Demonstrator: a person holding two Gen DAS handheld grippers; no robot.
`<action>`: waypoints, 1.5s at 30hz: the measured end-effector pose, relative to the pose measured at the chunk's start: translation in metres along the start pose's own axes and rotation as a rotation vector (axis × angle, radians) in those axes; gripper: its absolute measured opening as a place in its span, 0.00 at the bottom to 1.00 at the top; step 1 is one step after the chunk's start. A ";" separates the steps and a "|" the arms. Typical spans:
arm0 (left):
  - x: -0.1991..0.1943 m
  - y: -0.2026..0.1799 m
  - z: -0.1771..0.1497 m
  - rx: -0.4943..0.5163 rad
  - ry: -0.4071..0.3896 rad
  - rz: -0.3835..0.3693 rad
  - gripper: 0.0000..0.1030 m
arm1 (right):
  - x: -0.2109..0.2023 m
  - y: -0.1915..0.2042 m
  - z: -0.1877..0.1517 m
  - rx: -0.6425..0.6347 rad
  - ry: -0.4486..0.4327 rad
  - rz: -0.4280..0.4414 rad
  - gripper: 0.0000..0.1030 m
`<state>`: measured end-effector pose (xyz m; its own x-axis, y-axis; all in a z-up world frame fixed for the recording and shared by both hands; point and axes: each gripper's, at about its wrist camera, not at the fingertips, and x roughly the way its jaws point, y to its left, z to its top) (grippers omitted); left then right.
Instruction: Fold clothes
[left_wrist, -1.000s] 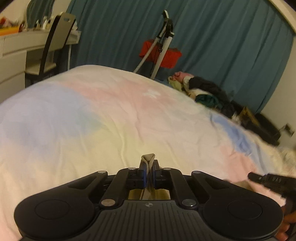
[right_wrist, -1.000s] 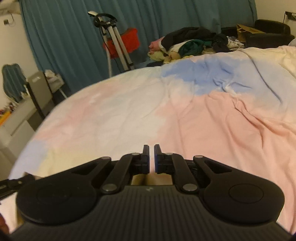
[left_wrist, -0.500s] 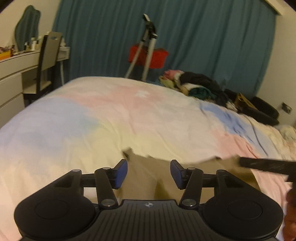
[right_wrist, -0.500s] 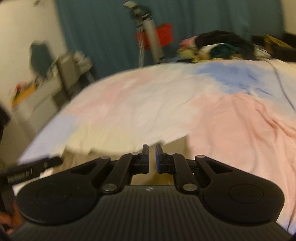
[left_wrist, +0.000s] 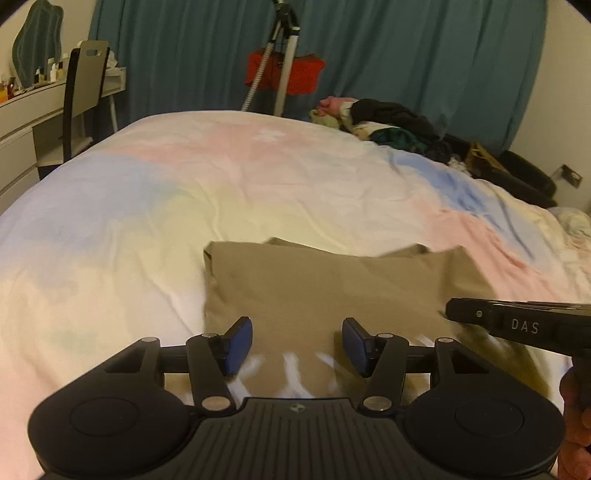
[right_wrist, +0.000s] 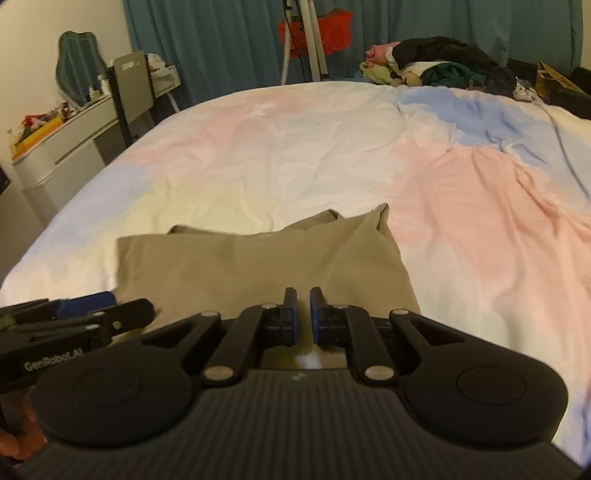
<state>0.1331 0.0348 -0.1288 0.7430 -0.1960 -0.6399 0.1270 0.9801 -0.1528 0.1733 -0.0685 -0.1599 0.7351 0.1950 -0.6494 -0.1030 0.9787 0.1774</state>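
A tan folded garment (left_wrist: 325, 288) lies flat on the pastel duvet (left_wrist: 258, 177), close in front of both grippers. My left gripper (left_wrist: 297, 343) hangs over its near edge, open wide, with nothing between the blue pads (left_wrist: 238, 343). The right gripper (left_wrist: 517, 325) juts in from the right, beside a hand. In the right wrist view the same tan garment (right_wrist: 258, 266) spreads ahead on the duvet (right_wrist: 295, 147). My right gripper (right_wrist: 303, 317) sits above its near edge, with only a narrow slit between the fingers and no cloth seen pinched. The left gripper (right_wrist: 103, 310) enters low on the left.
A pile of loose clothes (left_wrist: 388, 125) lies at the bed's far right corner. Beyond the bed stand a tripod (left_wrist: 280, 55), a red bag (left_wrist: 291, 74) and teal curtains. A chair (left_wrist: 83, 92) and a white desk (left_wrist: 22, 122) are to the left.
My left gripper, shut on a tan fold a second ago, has opened and let it go. The garment now lies flat on the bed, and both grippers have drawn back.
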 end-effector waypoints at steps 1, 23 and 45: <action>-0.008 -0.005 -0.004 0.004 -0.002 -0.012 0.58 | -0.009 0.001 -0.003 -0.003 -0.003 0.005 0.11; -0.033 0.057 -0.073 -0.734 0.209 -0.380 0.77 | -0.059 -0.038 -0.066 0.643 0.130 0.452 0.88; -0.060 0.051 -0.027 -0.947 0.098 -0.535 0.17 | -0.071 -0.103 -0.034 0.940 -0.044 0.365 0.16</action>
<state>0.0770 0.0961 -0.1185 0.6816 -0.6321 -0.3687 -0.1699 0.3534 -0.9199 0.1087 -0.1813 -0.1569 0.7903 0.4515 -0.4143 0.2294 0.4089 0.8833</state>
